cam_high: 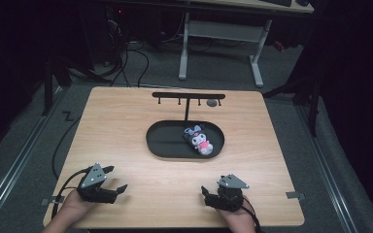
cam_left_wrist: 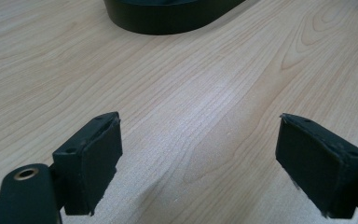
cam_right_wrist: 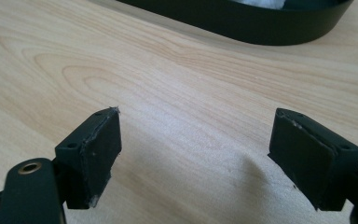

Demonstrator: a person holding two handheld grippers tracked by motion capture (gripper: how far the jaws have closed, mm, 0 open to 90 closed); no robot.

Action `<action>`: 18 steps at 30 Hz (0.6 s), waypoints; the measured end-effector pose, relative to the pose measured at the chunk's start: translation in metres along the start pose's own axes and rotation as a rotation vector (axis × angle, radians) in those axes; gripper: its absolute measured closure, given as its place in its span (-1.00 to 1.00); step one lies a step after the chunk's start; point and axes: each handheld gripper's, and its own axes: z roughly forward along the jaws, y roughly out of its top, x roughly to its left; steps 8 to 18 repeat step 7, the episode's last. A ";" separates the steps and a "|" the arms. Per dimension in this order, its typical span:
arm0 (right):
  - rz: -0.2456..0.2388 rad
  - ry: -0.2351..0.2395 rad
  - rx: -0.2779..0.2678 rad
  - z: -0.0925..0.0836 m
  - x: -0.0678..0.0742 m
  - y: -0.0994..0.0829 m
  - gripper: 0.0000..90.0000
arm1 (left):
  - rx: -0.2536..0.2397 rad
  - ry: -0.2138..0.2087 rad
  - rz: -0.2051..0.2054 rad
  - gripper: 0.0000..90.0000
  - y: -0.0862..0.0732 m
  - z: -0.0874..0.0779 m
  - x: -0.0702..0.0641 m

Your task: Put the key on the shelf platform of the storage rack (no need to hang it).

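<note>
Resting near the front edge of the wooden bench, the left hand-held gripper sits well apart from the black oval tray, on the near-left side of it, with a person's hand gripping it from below. Its jaws stand wide and released, with bare wood between them; the left gripper view shows the two black pads parted over the grain and the dark wall of the tray farther off at the top.

At the centre of the bench lies the tray, a shallow dark dish. A small plush toy, black, white and pink, lies inside the tray toward its right end, untouched by either tool. Just behind the tray rises a thin black stand, a post topped by a crossbar with short pegs hanging under it; whether the post is fixed to the tray cannot be told.

On the near-right side of the tray, again well apart from it, the right hand-held gripper rests on the bench in the person's other hand, a grey three-cornered plate on top. Its jaws are likewise spread and released, holding nothing; the right gripper view shows the tray wall beyond them, with a scrap of white plush peeping over the rim.
</note>
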 end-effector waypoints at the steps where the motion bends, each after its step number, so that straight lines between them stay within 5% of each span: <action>1: 0.006 0.005 -0.008 -0.001 0.001 0.001 -0.62 | 0.002 -0.001 -0.001 -0.66 0.000 0.000 0.000; 18: 0.000 0.011 -0.009 0.003 0.004 0.003 -0.62 | 0.004 -0.003 0.008 -0.66 0.000 0.000 -0.001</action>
